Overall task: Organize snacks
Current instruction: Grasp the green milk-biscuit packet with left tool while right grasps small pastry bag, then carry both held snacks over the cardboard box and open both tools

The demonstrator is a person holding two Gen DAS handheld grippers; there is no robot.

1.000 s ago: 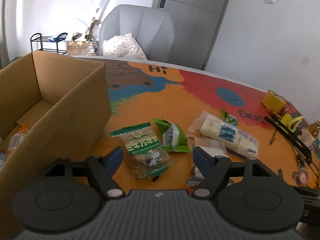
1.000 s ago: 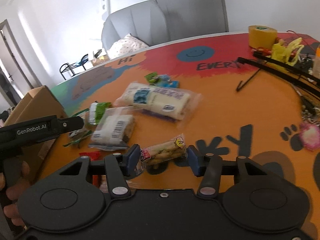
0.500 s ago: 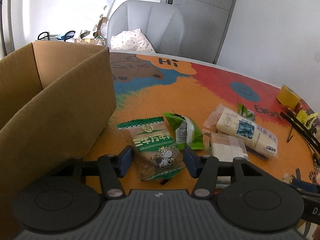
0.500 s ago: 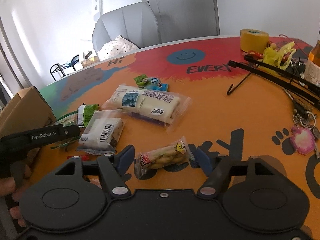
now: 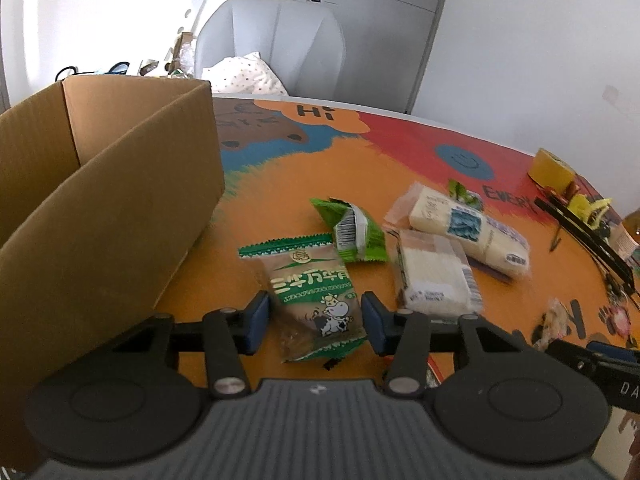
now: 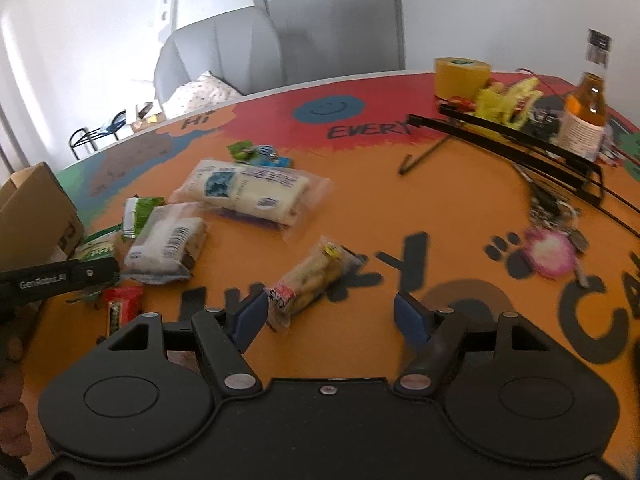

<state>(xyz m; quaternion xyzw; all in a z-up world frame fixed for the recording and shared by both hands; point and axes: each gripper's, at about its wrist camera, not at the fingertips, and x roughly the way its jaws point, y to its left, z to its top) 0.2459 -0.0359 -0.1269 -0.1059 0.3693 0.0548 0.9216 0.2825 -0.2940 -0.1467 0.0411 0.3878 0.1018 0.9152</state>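
My left gripper (image 5: pixel 316 322) is open, its jaws on either side of a green-and-brown cow-print snack packet (image 5: pixel 310 292) lying on the table beside the cardboard box (image 5: pixel 108 216). Beyond it lie a green packet (image 5: pixel 354 230), a white wafer pack (image 5: pixel 434 276) and a long white cake pack (image 5: pixel 468 226). My right gripper (image 6: pixel 332 316) is open and empty; a small yellow-labelled snack bar (image 6: pixel 310 278) lies just ahead of its left finger. The wafer pack (image 6: pixel 168 238), the long pack (image 6: pixel 250 192), a red packet (image 6: pixel 120 306) and a small green-blue packet (image 6: pixel 256 152) also show there.
The cardboard box stands at the table's left (image 6: pixel 32 216). At the right are a yellow tape roll (image 6: pixel 460 74), a bottle (image 6: pixel 586 116), a black hanger (image 6: pixel 520 148) and keys with a pink charm (image 6: pixel 548 254). A grey chair (image 5: pixel 272 44) stands behind the table.
My left gripper moved forward and lower so the cow-print packet now lies between its jaws. My right gripper opened wider and shifted right, leaving the snack bar by its left finger.
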